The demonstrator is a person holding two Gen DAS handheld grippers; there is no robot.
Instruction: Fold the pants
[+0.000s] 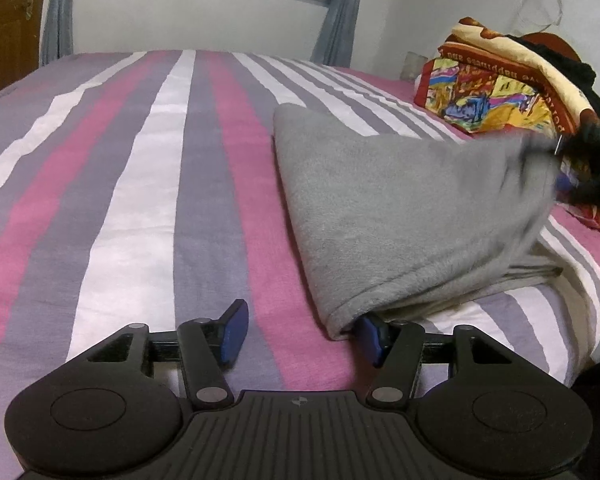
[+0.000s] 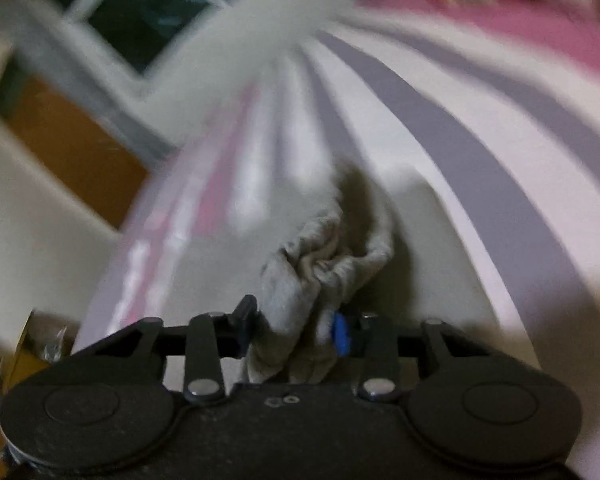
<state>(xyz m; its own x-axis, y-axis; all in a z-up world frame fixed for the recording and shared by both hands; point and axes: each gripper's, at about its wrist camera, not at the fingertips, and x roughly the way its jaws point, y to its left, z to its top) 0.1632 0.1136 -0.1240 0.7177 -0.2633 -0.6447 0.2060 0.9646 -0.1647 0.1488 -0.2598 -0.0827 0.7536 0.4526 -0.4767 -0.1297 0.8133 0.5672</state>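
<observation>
Right tongs (image 2: 296,332) clamp bunched grey pants (image 1: 400,208), lifting them at 3 o'clock for folding (blurred); left tongs (image 1: 304,332) gape wide, empty, on the striped bed (image 1: 140,200).

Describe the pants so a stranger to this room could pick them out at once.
Start at the bed with its pink, grey and white striped cover. On its right half, in front of the colourful folded blanket, lies the pants: a plain grey, fleecy garment, one end bunched and lifted in the right gripper. It is the only unpatterned, single-colour fabric there.
</observation>
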